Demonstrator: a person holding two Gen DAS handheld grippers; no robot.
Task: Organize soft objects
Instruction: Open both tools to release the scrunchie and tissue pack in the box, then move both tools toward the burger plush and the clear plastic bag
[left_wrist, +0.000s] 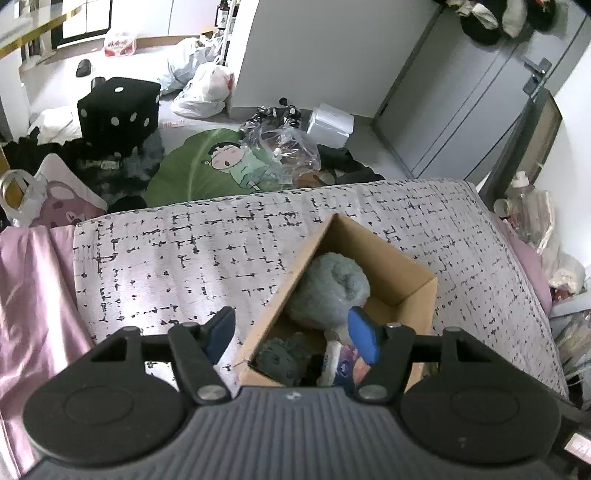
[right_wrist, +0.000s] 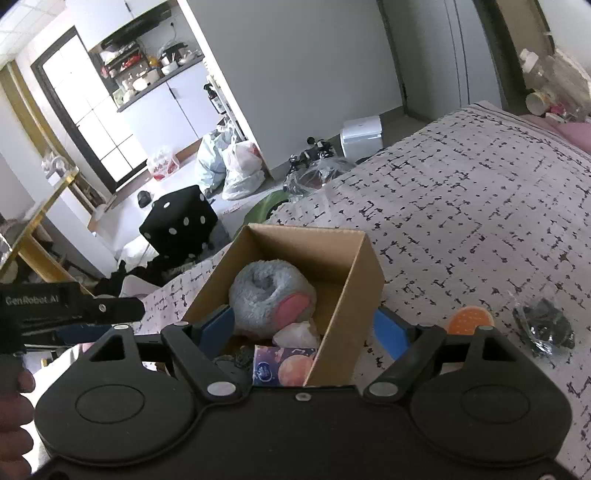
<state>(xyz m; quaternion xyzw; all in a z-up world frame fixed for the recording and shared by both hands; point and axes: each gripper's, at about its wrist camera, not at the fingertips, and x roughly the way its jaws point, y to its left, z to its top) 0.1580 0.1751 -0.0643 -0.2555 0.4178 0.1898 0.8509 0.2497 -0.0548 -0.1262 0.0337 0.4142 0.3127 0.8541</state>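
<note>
An open cardboard box stands on the bed's patterned cover. A fluffy light-blue plush with a pink patch fills its far end. Nearer lie a dark grey soft item, a white wad and a tissue pack with planets. My left gripper is open, its blue pads either side of the box's left wall, touching nothing. My right gripper is open too, straddling the right wall. On the cover to the right lie an orange round piece and a black bundle in clear wrap.
The bed cover ends at a far edge, with pink sheet to the left. The floor beyond holds a black dice stool, a green cushion and plastic bags. A hand holds the other gripper at the left edge of the right wrist view.
</note>
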